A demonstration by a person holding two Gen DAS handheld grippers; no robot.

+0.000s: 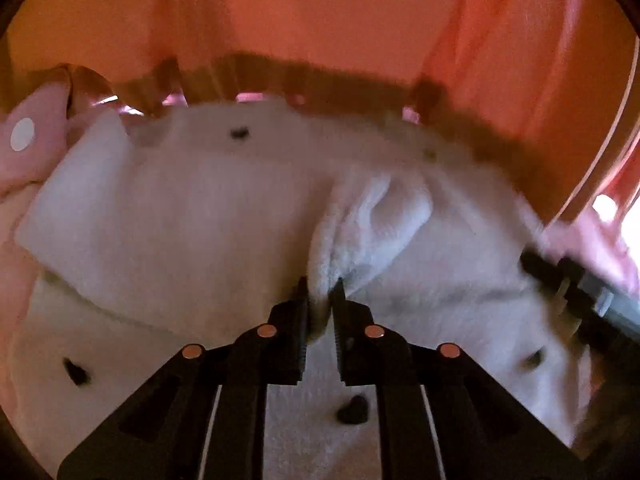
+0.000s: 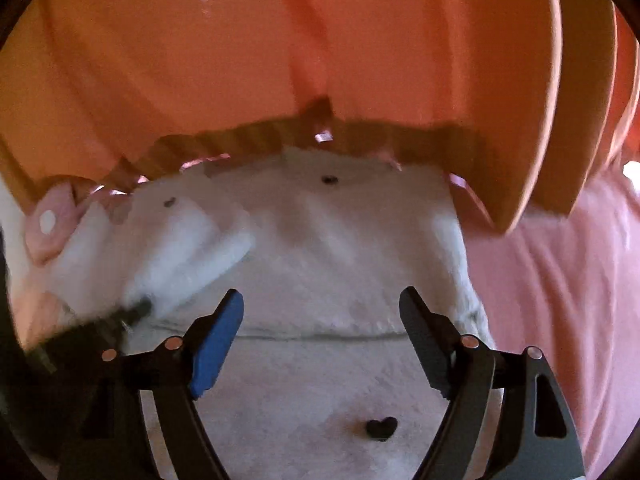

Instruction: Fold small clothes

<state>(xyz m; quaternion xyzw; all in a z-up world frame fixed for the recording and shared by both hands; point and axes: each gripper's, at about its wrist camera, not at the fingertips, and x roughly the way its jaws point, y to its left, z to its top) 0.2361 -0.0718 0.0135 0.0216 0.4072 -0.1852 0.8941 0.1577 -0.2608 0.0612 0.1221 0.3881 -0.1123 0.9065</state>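
Orange curtain [image 2: 200,80] hanging behind, pink sheet [image 2: 560,300] spread below like a bed cover, and on it the small white fluffy garment [image 2: 320,248] with little dark hearts [image 2: 382,428].

Lying right under and ahead of both pairs of fingers, flat over most of it, with one part lifted and bunched.

Left gripper [image 1: 320,292]: fingers nearly shut, pinching a soft hump of the white fluff between the tips. Looks like a fold being carried across.

Right gripper [image 2: 320,316]: fingers spread wide with nothing between them, only hovering above the cloth, with a seam line [image 2: 312,336] running just past the tips.

Probably very light, very soft and floppy. No stiffness at all, so likely to sag and drape wherever not held. Fuzzy, so not slippery; easy to keep in a pinch. Not breakable.

Best to grab at an edge or corner, close to the seam, taking one layer only. Two holds well apart would probably keep the fold straight. A pinch in the middle just makes a lump.

Picture blurry near the sides, so edges hard to tell.
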